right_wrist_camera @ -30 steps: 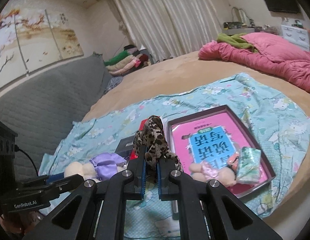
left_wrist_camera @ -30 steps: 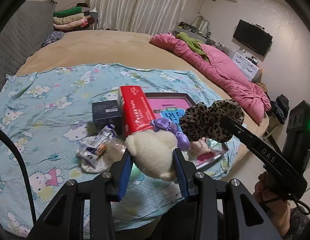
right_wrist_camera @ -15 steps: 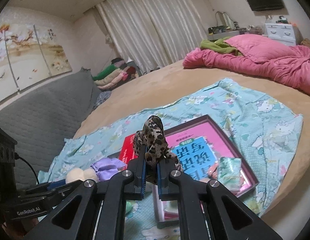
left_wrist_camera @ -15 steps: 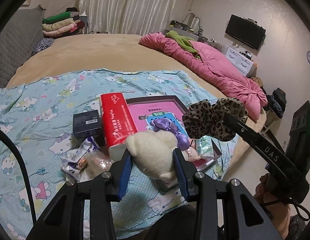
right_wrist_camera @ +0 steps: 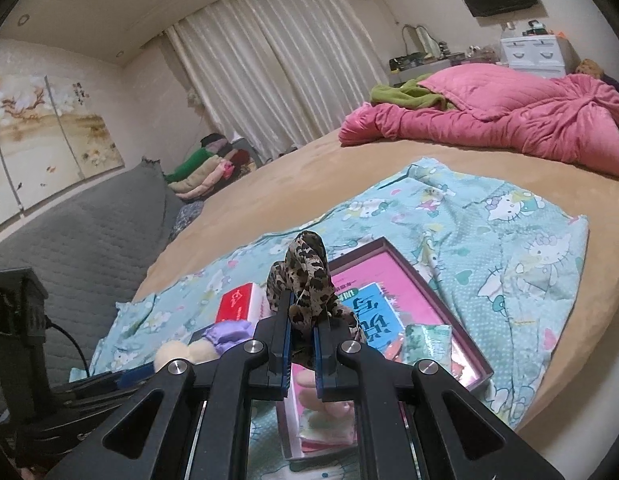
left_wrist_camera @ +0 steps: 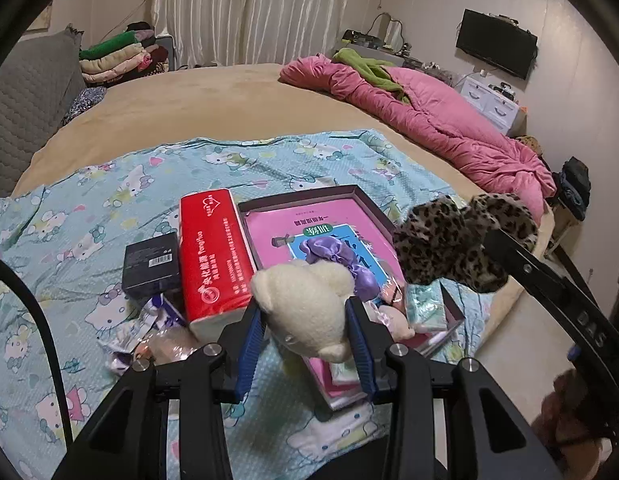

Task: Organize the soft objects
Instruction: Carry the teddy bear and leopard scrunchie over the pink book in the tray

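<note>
Two claws grip: left claw [left_wrist_camera: 305, 330] pinches cream plush toy [left_wrist_camera: 305, 304], right claw [right_wrist_camera: 301, 334] pinches leopard scrunchie [right_wrist_camera: 305, 276].

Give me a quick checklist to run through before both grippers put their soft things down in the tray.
1. Left gripper clamped on the cream plush toy: ok.
2. Right gripper shut on the leopard scrunchie: ok.
3. Both items lifted clear of the bedspread: ok.
4. Free space in the tray: ok at the far end; the near end holds a green packet and a small pink doll.
5. Red tissue pack outside the tray, at its side: ok.
6. Purple bow fixed to the toy: cannot tell.
</note>
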{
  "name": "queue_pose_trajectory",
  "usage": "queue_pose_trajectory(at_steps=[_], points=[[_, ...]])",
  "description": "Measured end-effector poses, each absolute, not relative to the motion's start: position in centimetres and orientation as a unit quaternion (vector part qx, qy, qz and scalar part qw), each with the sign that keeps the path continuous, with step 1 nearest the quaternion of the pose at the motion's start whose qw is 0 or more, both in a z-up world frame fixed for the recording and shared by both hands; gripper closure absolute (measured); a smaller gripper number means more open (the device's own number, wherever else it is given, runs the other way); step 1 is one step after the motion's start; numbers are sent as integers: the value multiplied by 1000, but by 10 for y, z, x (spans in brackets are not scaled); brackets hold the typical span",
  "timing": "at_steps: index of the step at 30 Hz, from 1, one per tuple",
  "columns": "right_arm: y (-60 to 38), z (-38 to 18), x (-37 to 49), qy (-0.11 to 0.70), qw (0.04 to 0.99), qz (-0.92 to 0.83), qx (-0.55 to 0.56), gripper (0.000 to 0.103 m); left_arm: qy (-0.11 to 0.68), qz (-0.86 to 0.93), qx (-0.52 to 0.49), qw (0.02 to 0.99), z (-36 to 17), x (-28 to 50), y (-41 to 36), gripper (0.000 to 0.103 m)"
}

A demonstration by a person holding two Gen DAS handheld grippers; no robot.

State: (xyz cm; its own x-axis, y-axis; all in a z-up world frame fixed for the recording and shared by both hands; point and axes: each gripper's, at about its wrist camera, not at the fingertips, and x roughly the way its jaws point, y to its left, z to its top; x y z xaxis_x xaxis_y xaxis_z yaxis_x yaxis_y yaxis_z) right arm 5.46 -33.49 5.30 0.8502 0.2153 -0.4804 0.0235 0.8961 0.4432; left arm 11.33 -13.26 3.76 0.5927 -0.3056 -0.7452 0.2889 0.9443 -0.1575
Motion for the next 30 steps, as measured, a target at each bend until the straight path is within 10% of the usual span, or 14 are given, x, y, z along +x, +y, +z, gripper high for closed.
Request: queue_pose_trajectory(at_steps=[30], points=[[-365,21,74,273,927,15,257,95,474,-140,17,869,-35,173,-179,62]])
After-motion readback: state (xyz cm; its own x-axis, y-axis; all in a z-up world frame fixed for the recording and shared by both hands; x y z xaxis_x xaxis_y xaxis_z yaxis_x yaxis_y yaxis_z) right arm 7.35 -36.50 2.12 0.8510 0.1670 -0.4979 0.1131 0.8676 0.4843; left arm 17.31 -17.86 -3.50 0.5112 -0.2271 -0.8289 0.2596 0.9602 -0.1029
